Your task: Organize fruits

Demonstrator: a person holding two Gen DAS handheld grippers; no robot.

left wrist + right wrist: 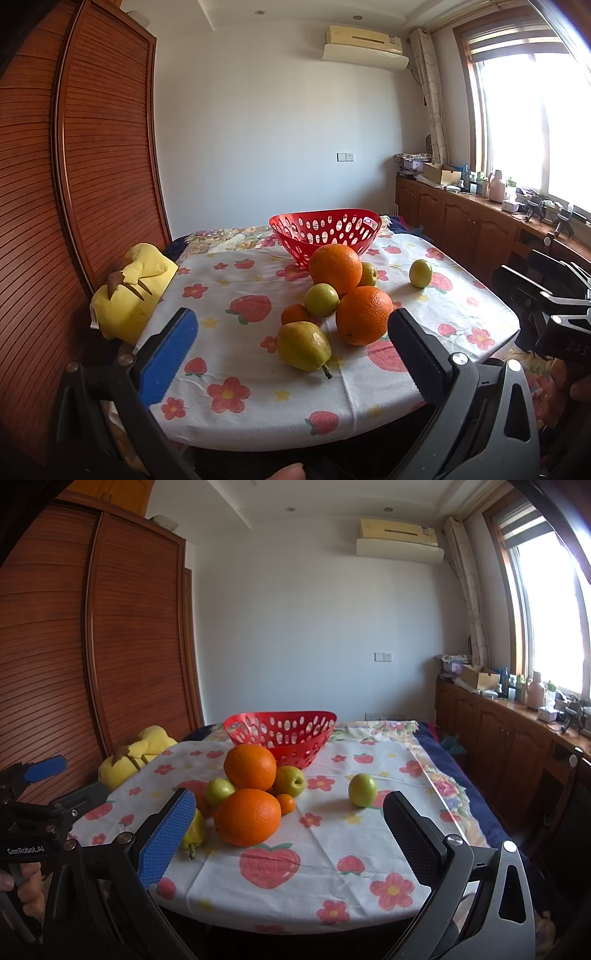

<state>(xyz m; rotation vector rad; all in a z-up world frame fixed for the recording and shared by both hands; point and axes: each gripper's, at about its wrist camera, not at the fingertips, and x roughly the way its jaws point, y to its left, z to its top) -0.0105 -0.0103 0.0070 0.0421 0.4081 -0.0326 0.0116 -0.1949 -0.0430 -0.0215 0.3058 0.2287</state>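
1. Orientation: the pear (pixel 304 345) lies on its side at the near left of the fruit cluster. Its long axis runs roughly left to right in the left wrist view, with the stem end toward the near right.
2. The red basket (pixel 325 232) stands upright at the far middle of the table (pixel 236 413), its oval rim running left to right.
3. Appearance: the basket is red plastic with oval holes through its wall, and its visible interior holds no fruit.
4. Two oranges are present: the near orange (pixel 364 315) and the far orange (pixel 335 268), which sits higher and just in front of the basket.
5. A green fruit (pixel 321 300) sits between the oranges and the pear. A small tangerine (pixel 295 314) lies just left of it. A second green fruit (pixel 368 274) is behind the oranges.
6. A lone green fruit (pixel 420 273) lies apart, to the right of the cluster.
7. The cloth is white with strawberry and flower prints. A yellow plush toy (pixel 133 291) sits at the left edge.
8. Left gripper (pixel 291 360): jaws wide apart, holding nothing; the pear shows between the fingers, untouched.
9. Right gripper (pixel 290 840): jaws wide apart, empty, short of the fruit.
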